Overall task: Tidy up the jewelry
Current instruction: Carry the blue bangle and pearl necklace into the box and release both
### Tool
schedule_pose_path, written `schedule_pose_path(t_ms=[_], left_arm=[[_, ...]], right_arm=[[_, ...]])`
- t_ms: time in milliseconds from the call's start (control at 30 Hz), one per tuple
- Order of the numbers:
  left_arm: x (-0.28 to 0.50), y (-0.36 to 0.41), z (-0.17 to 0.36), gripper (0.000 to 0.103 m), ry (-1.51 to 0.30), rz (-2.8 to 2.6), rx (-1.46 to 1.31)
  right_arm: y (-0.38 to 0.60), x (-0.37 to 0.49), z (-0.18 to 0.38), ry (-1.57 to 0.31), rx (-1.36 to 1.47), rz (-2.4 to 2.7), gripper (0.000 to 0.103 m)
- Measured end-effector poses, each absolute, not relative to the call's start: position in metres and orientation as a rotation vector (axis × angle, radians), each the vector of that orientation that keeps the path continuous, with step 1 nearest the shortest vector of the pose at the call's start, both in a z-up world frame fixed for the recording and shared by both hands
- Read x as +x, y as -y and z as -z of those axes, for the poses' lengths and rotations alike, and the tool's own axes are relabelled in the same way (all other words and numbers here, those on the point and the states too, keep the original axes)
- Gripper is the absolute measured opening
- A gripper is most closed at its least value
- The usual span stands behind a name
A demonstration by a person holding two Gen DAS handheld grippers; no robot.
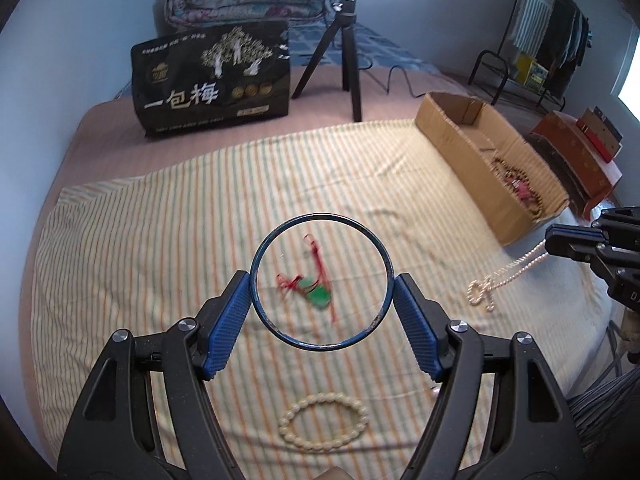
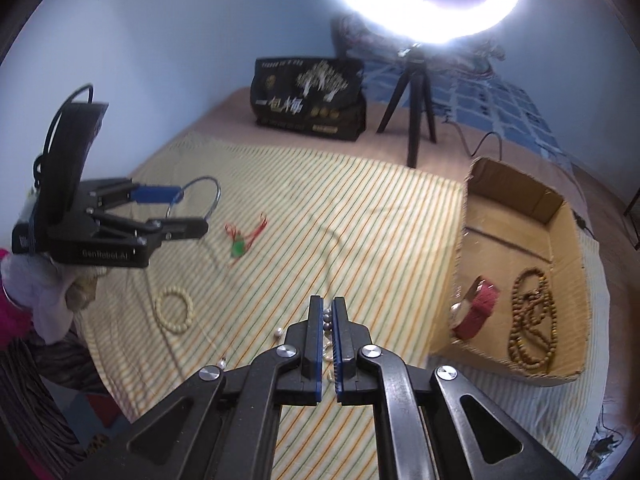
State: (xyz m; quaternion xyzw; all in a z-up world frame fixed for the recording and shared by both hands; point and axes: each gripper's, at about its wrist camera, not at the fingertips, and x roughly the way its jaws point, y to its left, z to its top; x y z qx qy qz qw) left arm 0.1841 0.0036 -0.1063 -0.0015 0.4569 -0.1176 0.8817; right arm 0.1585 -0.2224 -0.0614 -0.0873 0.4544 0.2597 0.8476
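My left gripper (image 1: 320, 280) is shut on a thin blue bangle (image 1: 320, 216), held by its two sides above the striped cloth; it also shows in the right wrist view (image 2: 208, 196). Below it lie a green pendant on red cord (image 1: 316, 296) and a cream bead bracelet (image 1: 324, 420). My right gripper (image 2: 327, 312) is shut on a pearl necklace (image 1: 504, 276) that hangs down to the cloth. The cardboard box (image 2: 464, 240) at the right holds a brown bead necklace (image 2: 532, 320) and a red item (image 2: 478, 312).
A black snack bag (image 1: 212, 80) and a tripod (image 1: 348, 64) with a ring light stand at the back of the bed. A clothes rack (image 1: 548, 40) and red boxes (image 1: 580, 148) are at the far right. Small loose beads (image 2: 278, 334) lie near my right gripper.
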Motion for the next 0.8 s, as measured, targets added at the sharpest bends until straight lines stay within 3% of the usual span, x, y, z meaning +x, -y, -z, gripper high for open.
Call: schedule_pose_path(t_ms=[800], left_arm=[[0.210,0.055,0.058,0.074,-0.854,0.341,-0.001]], right_arm=[[0.295,0.184,-0.050,-0.679,0.014,-0.449,0.001]])
